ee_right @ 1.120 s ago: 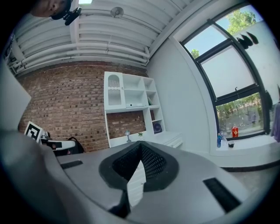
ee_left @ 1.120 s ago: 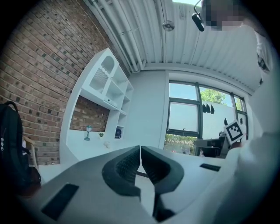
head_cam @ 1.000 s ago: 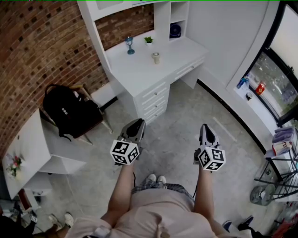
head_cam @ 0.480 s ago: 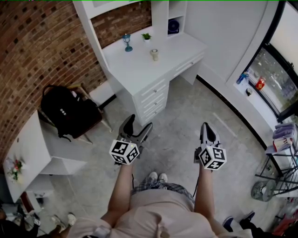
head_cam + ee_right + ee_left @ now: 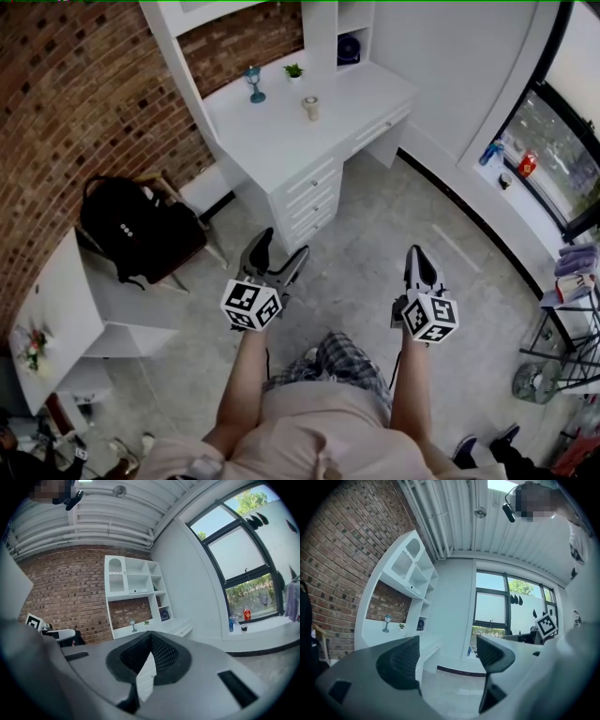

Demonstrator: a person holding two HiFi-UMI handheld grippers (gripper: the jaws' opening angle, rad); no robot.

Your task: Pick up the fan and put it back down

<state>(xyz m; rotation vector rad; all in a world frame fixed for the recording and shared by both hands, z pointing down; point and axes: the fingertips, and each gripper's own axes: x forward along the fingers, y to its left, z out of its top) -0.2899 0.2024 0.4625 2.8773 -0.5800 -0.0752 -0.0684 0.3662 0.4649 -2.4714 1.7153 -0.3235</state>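
Fan [image 5: 349, 49]: small, blue, upright in the shelf cubby above the counter's [image 5: 281, 136] back right corner, well ahead of both arms, neither clearly nearer.
Left hand-held gripper [image 5: 280, 249]: jaws apart, empty.
Right hand-held gripper [image 5: 418, 255]: jaws together, empty.

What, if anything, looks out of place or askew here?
Nothing stands out. The blue lamp ornament and potted plant stand upright on the white desk, the black backpack sits on its chair, and both grippers are empty: left gripper open, right gripper shut.
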